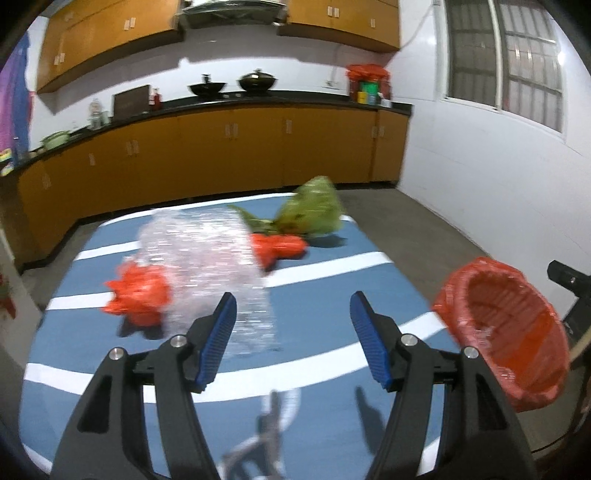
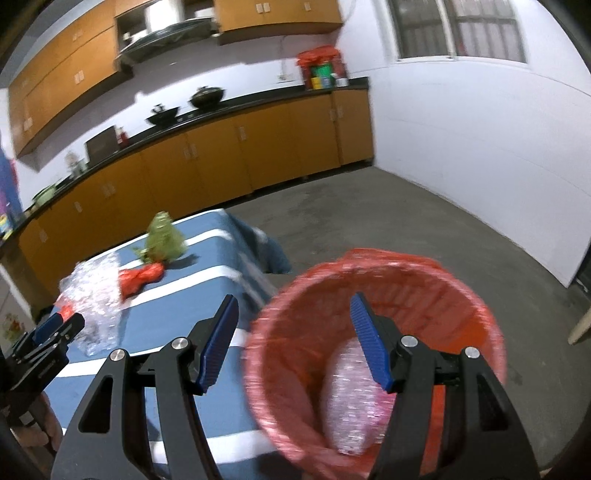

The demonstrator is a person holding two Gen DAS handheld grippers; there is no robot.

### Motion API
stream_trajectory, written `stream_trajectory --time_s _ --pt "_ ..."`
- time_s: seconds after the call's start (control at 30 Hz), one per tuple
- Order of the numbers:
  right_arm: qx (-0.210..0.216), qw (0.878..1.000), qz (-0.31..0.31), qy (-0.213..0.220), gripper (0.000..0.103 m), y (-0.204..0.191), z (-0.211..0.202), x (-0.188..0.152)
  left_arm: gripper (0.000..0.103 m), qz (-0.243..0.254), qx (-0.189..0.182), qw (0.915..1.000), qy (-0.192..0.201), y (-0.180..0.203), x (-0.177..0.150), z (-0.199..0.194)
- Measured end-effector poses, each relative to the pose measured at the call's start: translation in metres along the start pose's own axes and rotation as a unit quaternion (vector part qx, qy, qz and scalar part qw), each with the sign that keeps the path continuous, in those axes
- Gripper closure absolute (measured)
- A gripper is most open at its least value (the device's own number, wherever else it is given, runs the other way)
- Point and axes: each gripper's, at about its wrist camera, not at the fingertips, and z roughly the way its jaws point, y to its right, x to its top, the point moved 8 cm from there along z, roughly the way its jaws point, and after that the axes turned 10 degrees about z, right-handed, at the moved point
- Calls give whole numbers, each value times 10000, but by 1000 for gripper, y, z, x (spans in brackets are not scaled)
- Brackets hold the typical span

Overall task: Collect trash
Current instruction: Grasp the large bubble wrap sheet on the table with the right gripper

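table (image 1: 332, 295) with blue striped cloth, most trash not binned yet. red-lined bin (image 2: 369, 295) off table edge at 3 o'clock, one bubble wrap wad (image 2: 347, 406) inside. left on table: bubble wrap sheet (image 1: 207, 258) at 11, green bag (image 1: 314, 214) at 12, two red bags (image 1: 136, 295) (image 1: 279, 247). left gripper (image 1: 293, 325) jaws apart, empty. right gripper (image 2: 293, 325) released over bin.

White-walled kitchen, orange-brown base cabinets (image 1: 229, 147) under a black countertop (image 1: 258, 99), matching wall cabinets (image 1: 110, 33), range hood (image 1: 232, 11), two black woks (image 1: 207, 88) on the counter, barred window (image 1: 506, 62), bare grey concrete floor (image 2: 388, 221).
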Motion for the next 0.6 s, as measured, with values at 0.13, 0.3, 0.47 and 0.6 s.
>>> stream_trajectory --time_s 0.13,0.3,0.47,0.6 --pt "387 9989 -249 -108 40 -47 12 -6 40 -147 393 9991 5 -42 -9 -6" --pt "938 9931 -655 -257 40 -119 29 -14 40 -391 922 9950 27 -100 -19 -18" --pt "1427 9830 -1021 -535 40 -191 56 -32 38 -702 1340 9885 45 -153 -26 -27" --pt "1628 9755 -1241 -812 40 -234 81 -54 37 -934 1574 9831 49 -188 -32 -32"
